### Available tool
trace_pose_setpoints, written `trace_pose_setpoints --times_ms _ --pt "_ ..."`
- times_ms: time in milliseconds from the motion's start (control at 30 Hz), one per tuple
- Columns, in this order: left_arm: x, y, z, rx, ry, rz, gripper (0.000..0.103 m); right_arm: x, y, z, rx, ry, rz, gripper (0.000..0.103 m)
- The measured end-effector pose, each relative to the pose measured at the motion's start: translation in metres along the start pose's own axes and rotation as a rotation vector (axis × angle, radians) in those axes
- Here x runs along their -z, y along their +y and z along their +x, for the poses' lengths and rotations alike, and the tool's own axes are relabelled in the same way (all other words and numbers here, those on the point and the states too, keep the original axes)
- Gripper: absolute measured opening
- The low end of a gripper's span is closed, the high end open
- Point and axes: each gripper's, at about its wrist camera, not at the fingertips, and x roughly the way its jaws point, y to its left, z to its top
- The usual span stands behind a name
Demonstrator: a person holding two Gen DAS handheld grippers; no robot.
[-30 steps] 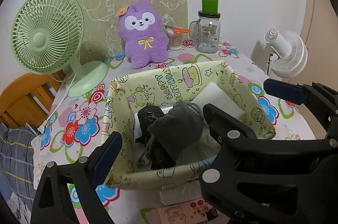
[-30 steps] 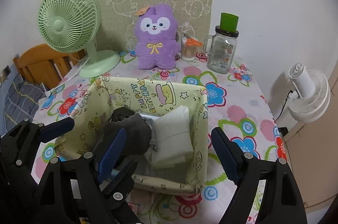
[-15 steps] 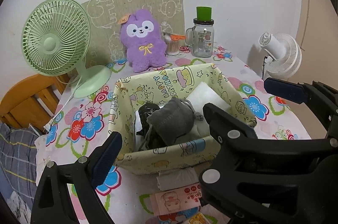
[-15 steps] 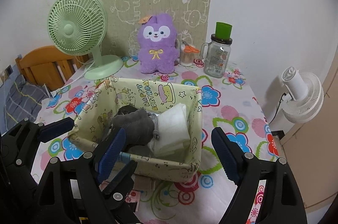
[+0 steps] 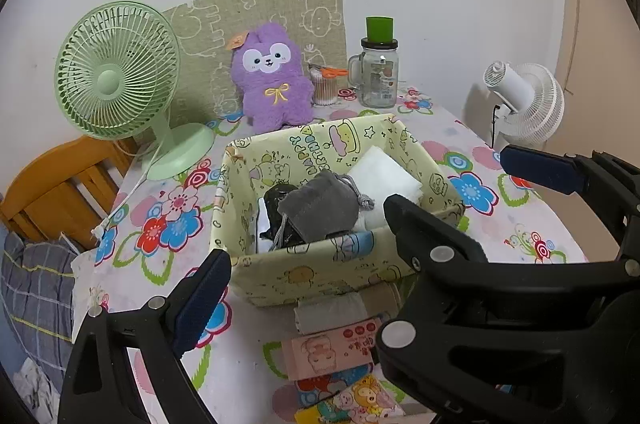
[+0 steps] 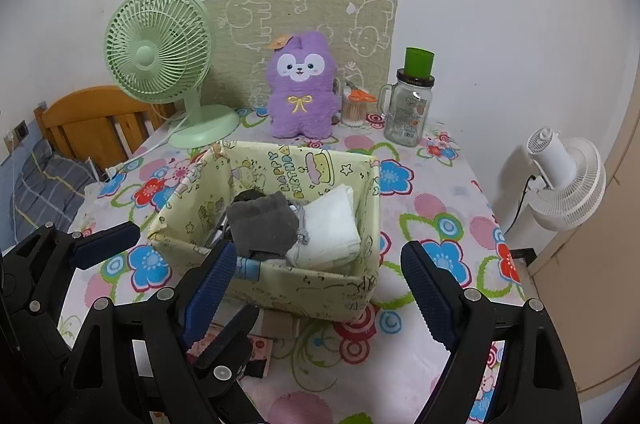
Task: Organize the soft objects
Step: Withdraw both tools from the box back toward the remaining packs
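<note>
A yellow cartoon-print fabric bin [image 5: 320, 272] [image 6: 320, 288] sits mid-table. Inside lie a grey drawstring pouch [image 5: 320, 208] [image 6: 264, 224], a black soft item [image 5: 276, 200] and a white folded cloth [image 5: 384, 172] [image 6: 332, 228]. A purple plush toy [image 5: 274, 92] [image 6: 300, 92] stands behind the bin. My left gripper [image 5: 308, 256] is open and empty, in front of and above the bin. My right gripper [image 6: 316, 288] is open and empty, just right of the left one, near the bin's front.
A green desk fan [image 5: 120, 80] [image 6: 160, 56] stands back left, a glass jar with a green lid [image 5: 378, 72] [image 6: 412, 104] and a cotton-swab cup [image 5: 324, 88] back right. Tissue packs [image 5: 332, 348] lie before the bin. A white fan [image 6: 568, 176] stands off the table's right edge.
Both grippers have pulled back and up from the bin; it looks smaller and the tissue packs in front of it have come into view. Both stay open.
</note>
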Motion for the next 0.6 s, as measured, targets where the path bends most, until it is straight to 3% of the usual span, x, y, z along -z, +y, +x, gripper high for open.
trace_pose_setpoints --times_ms 600 --pt "0.024 -0.005 -0.012 0.005 0.012 0.008 0.097 0.021 0.005 -0.012 0.013 -0.003 -0.001 0.090"
